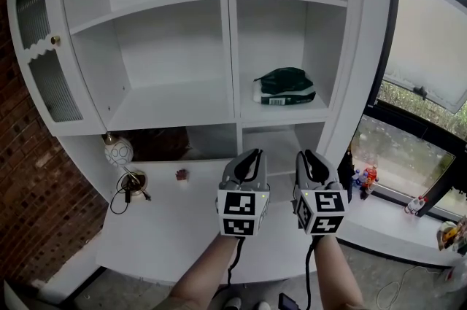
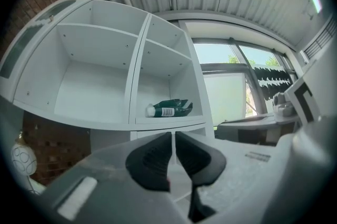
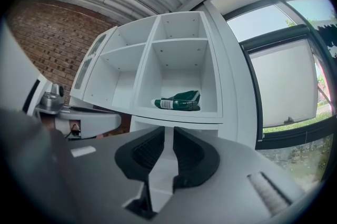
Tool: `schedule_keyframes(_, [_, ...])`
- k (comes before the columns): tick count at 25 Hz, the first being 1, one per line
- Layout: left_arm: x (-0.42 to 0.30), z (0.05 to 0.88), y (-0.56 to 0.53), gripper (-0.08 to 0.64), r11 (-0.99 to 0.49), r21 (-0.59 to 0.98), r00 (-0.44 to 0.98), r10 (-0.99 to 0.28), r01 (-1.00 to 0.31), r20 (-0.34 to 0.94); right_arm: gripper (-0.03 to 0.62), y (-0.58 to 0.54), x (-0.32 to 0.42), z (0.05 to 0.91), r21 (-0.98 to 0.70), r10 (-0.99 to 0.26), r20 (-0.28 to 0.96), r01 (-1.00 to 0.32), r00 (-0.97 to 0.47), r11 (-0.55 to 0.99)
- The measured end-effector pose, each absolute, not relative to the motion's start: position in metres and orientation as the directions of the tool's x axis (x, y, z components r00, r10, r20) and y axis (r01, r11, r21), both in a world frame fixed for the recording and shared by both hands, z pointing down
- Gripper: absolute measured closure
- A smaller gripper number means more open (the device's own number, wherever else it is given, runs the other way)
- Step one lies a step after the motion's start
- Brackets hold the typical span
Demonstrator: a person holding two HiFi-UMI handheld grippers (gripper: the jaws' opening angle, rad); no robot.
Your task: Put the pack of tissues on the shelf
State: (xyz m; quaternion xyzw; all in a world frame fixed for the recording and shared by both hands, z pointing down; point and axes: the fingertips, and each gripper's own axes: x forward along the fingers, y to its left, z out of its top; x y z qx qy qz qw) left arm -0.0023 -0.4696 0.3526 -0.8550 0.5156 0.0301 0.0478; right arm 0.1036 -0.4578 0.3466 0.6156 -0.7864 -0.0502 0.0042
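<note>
Pack of tissues (image 1: 284, 87) lies sideways at shelf (image 1: 171, 104) right edge, up-ahead; right hand-held gripper (image 1: 309, 157) nearer, barely ajar; left hand-held gripper (image 1: 252, 155) clenched; both empty.

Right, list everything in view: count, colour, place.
shelf unit: one, white, against the brick wall
pack of tissues: one, dark green, right-hand compartment above the counter
vase: one, white patterned, counter's left end
cord tangle: one, black, in front of the vase
small object: one, reddish, mid-counter
toy figures: a few, multicoloured, window sill
left gripper: one, grey, jaws together, empty
right gripper: one, grey, jaws slightly apart, empty
</note>
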Motion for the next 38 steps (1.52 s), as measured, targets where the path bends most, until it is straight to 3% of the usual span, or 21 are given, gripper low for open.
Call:
schedule_keyframes(15, [0.002, 0.378, -0.457, 0.552, -0.484, -0.033, 0.486, -0.872, -0.874, -0.066, 0.586, -0.440, 0.093, 0.373, 0.035, -0.962, -0.031, -0.962, -0.273, 0.272])
schedule_keyframes(38, [-0.010, 0.407, -0.449, 0.552, -0.477, 0.003, 0.476, -0.879, -0.879, -0.033, 0.591, -0.422, 0.093, 0.384, 0.008, -0.965, -0.051, -0.966, -0.258, 0.258])
